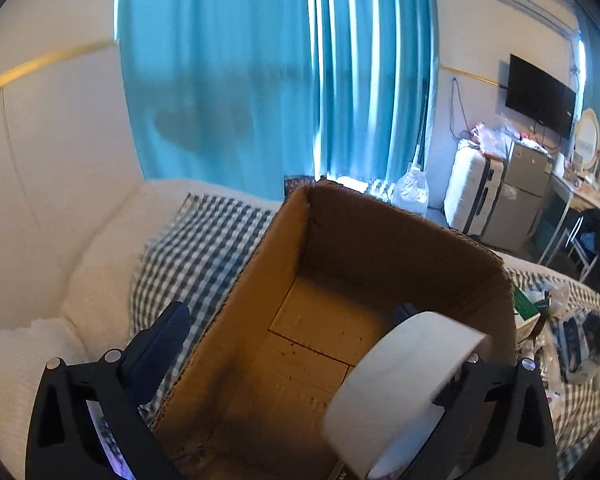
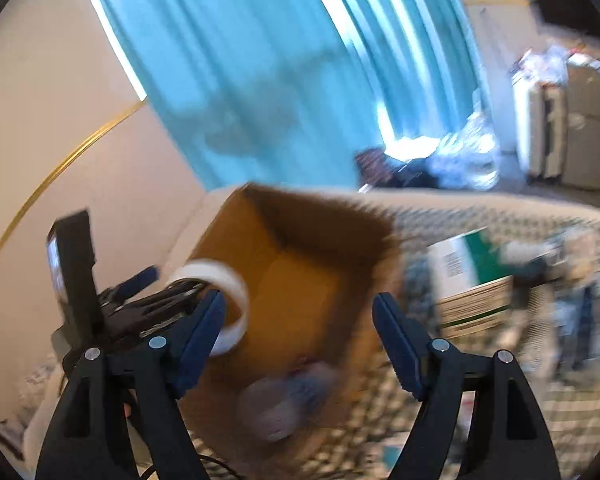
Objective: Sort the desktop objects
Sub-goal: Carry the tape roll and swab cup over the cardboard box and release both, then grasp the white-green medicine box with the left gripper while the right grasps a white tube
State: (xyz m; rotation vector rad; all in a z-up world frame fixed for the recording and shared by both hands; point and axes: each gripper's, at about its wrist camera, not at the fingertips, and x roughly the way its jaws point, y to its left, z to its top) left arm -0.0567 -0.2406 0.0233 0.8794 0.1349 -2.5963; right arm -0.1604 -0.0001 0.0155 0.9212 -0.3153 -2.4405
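Hidden: right wrist view is motion-blurred; a bluish object low in the open brown cardboard box (image 2: 300, 280) cannot be identified.
Left gripper (image 1: 296, 316): spread wide; white tape roll (image 1: 404, 392) against its right finger, over the box; grip unclear.
Right gripper (image 2: 300, 312): released, empty.
Only right view: green-and-white carton (image 2: 472, 280) on checked bedcover (image 2: 500, 420).

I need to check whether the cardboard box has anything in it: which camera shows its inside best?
The left wrist view: it looks sharply down into the cardboard box, whose visible floor is bare, though the tape roll hides one corner. The right wrist view is motion-blurred.
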